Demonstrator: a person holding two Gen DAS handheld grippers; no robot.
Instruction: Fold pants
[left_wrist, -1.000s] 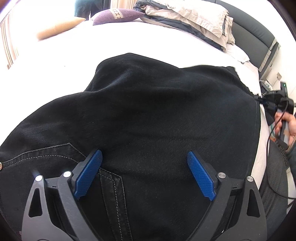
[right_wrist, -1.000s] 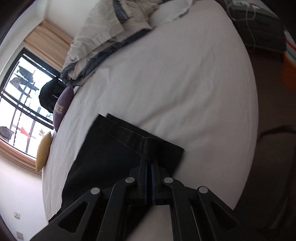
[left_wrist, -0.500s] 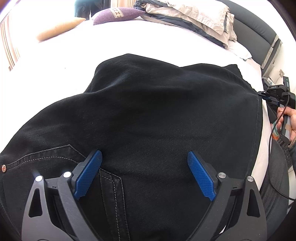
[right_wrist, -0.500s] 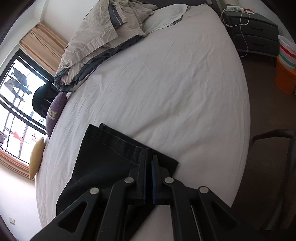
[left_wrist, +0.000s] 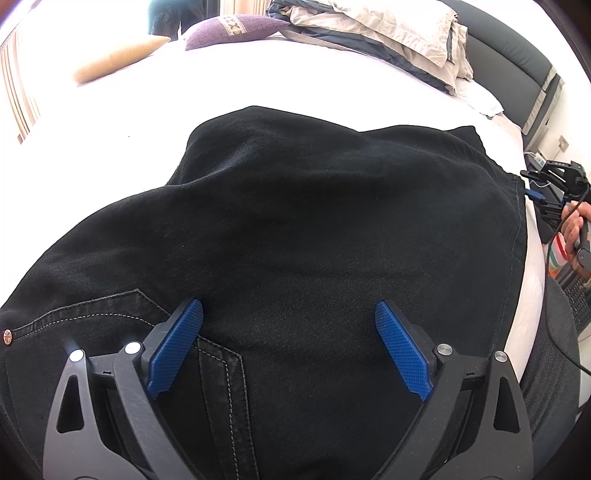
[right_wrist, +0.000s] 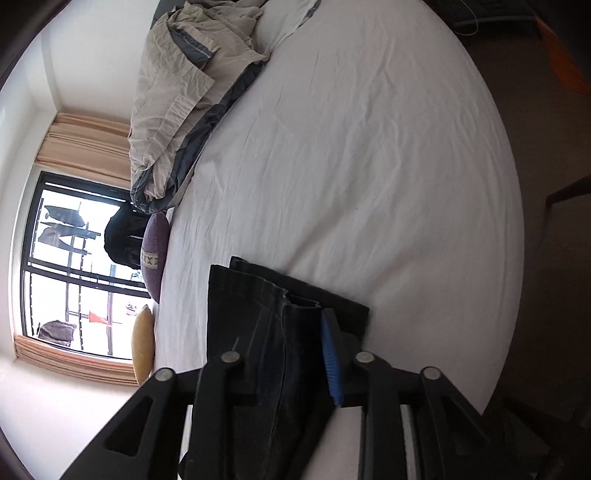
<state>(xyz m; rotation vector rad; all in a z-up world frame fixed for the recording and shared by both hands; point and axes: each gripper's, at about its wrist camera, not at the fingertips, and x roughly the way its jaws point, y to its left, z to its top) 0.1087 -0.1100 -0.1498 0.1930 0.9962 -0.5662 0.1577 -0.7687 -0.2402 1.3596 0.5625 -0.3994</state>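
Note:
Black denim pants (left_wrist: 295, 229) lie spread over the white bed. My left gripper (left_wrist: 288, 332) hovers open just above the pocket area near the waist, its blue pads (left_wrist: 177, 343) wide apart and empty. In the right wrist view the hem end of the pants (right_wrist: 266, 295) lies folded on the sheet. My right gripper (right_wrist: 295, 347) stands open around the hem, with one blue pad (right_wrist: 330, 362) showing at the cloth's right side. The right gripper also shows at the far right of the left wrist view (left_wrist: 554, 177), held by a hand.
A crumpled beige and grey duvet (left_wrist: 388, 33) lies at the head of the bed, with a purple cushion (left_wrist: 232, 27) and a tan cushion (left_wrist: 114, 59) beside it. The white sheet (right_wrist: 369, 147) stretches beyond the hem. A window (right_wrist: 74, 277) is at the left.
My right gripper was shut on the hem; its jaws have now opened and it has rolled sideways. The left gripper stays open in about the same place.

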